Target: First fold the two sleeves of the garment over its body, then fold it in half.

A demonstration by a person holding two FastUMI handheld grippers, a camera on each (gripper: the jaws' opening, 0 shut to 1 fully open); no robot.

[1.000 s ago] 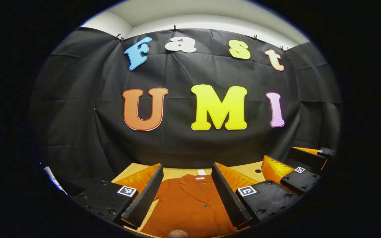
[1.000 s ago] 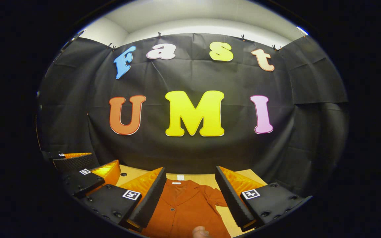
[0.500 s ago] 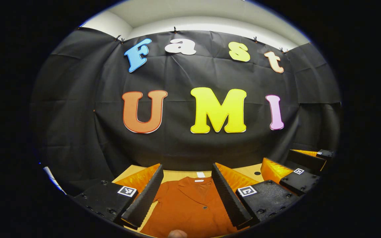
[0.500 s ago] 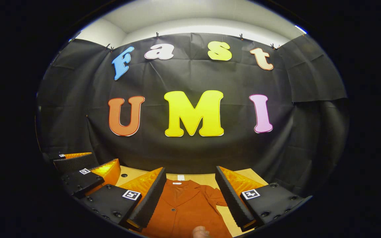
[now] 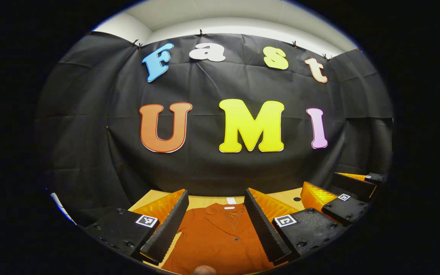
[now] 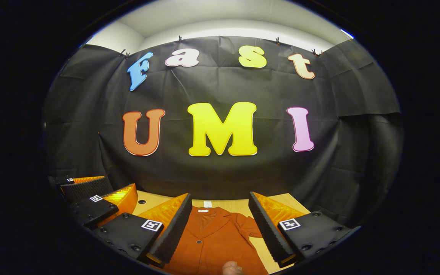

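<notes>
At lower centre we see the orange garment flat on the tabletop; left tongs and right tongs gape wide, holding nothing.

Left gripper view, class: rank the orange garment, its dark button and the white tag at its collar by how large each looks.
1. Orange garment, by far the largest, though partly hidden by the left gripper's fingers.
2. White tag.
3. Dark button, smallest.
</notes>
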